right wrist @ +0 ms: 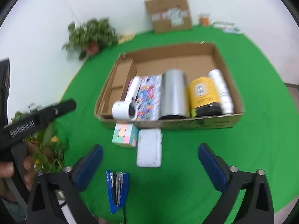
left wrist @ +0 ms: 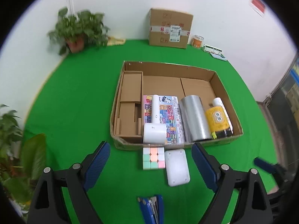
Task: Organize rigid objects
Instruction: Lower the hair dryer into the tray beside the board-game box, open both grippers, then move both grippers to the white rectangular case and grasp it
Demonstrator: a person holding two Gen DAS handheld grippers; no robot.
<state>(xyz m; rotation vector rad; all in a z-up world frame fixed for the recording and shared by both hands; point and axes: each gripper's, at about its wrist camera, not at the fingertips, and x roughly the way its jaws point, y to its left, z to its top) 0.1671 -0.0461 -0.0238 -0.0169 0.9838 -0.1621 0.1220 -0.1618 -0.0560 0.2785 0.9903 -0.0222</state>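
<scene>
green table [left wrist: 78, 97], cardboard tray [left wrist: 227, 140], cube [left wrist: 153, 158], stapler [left wrist: 151, 210]

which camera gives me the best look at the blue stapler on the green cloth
The right wrist view: the blue stapler shows whole there, lying open side up, though slightly blurred. In the left wrist view the stapler is cut off by the bottom edge, so only its front end shows.
</scene>
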